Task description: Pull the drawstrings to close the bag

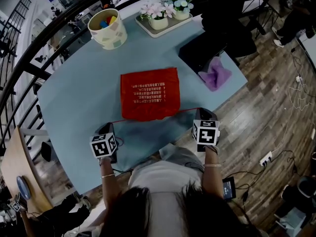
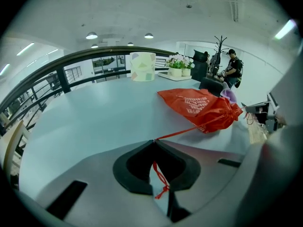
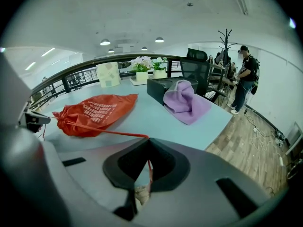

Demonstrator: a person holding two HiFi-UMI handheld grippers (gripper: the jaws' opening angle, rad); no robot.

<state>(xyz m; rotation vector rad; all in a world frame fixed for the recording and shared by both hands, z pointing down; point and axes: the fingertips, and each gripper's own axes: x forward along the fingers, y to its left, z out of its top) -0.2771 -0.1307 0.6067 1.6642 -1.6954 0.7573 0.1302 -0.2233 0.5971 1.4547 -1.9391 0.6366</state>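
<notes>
A red drawstring bag (image 1: 149, 94) with white print lies flat on the pale blue table (image 1: 74, 98). Its near edge, the mouth, is puckered together (image 2: 232, 112). A thin red drawstring (image 2: 189, 130) runs taut from that mouth to my left gripper (image 1: 110, 128), which is shut on it; the string's knotted tail (image 2: 162, 190) hangs behind the jaws. On the other side a second drawstring (image 3: 109, 132) runs to my right gripper (image 1: 201, 112), also shut on it. Both grippers sit near the table's front edge, one at each side of the bag (image 3: 94, 110).
A patterned cup (image 1: 107, 29) with coloured items stands at the back left, and a tray of potted flowers (image 1: 165, 16) at the back. A black box (image 1: 202, 53) and a purple cloth (image 1: 216, 73) lie at the right. Wooden floor lies beyond the right edge.
</notes>
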